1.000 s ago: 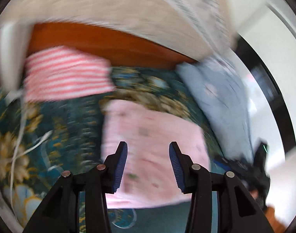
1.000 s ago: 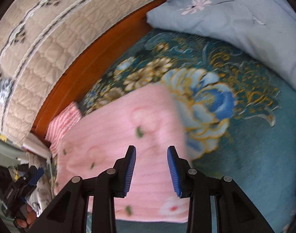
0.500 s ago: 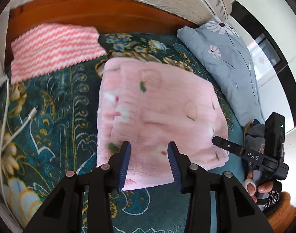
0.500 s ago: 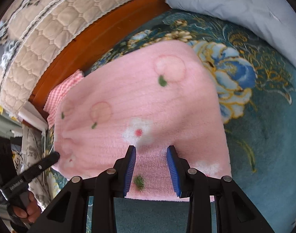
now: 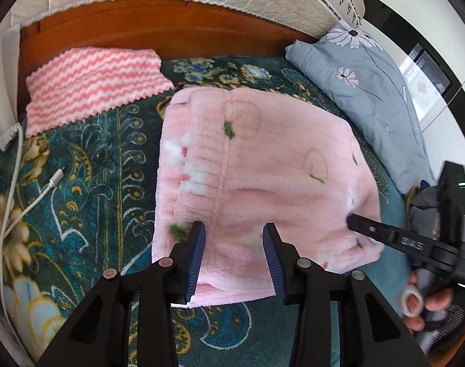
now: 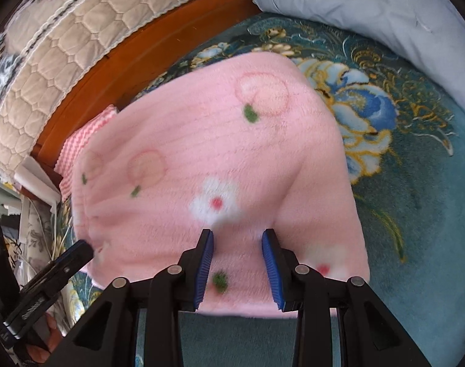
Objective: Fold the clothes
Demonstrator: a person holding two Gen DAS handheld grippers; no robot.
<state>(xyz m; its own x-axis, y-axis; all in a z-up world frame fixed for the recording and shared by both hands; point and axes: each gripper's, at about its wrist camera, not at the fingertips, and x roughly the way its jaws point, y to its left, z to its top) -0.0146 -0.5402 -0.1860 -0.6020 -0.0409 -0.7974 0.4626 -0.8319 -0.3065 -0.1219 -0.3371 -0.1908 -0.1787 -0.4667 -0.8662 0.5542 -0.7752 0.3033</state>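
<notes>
A folded pink fleece garment [image 5: 263,168] with flower and peach prints lies flat on the teal floral bedspread [image 5: 79,183]. My left gripper [image 5: 234,235] is open, its fingers over the garment's near edge with nothing pinched. The right gripper [image 5: 385,238] comes in from the right, its tip at the garment's right edge. In the right wrist view the same garment [image 6: 232,153] fills the middle. My right gripper [image 6: 237,240] is open above its near hem. The left gripper [image 6: 61,266] shows at lower left, tip against the garment's left edge.
A pink-and-white striped folded cloth [image 5: 92,82] lies by the wooden headboard [image 5: 171,36]. A grey-blue flowered pillow [image 5: 370,91] sits at the right. A white charging cable [image 5: 18,202] trails over the bedspread at the left. A hand [image 5: 422,302] holds the right gripper.
Both grippers have come down and closer to the pink garment's near edge, so it looks larger in both views. Both stay open. The garment itself has not moved.
</notes>
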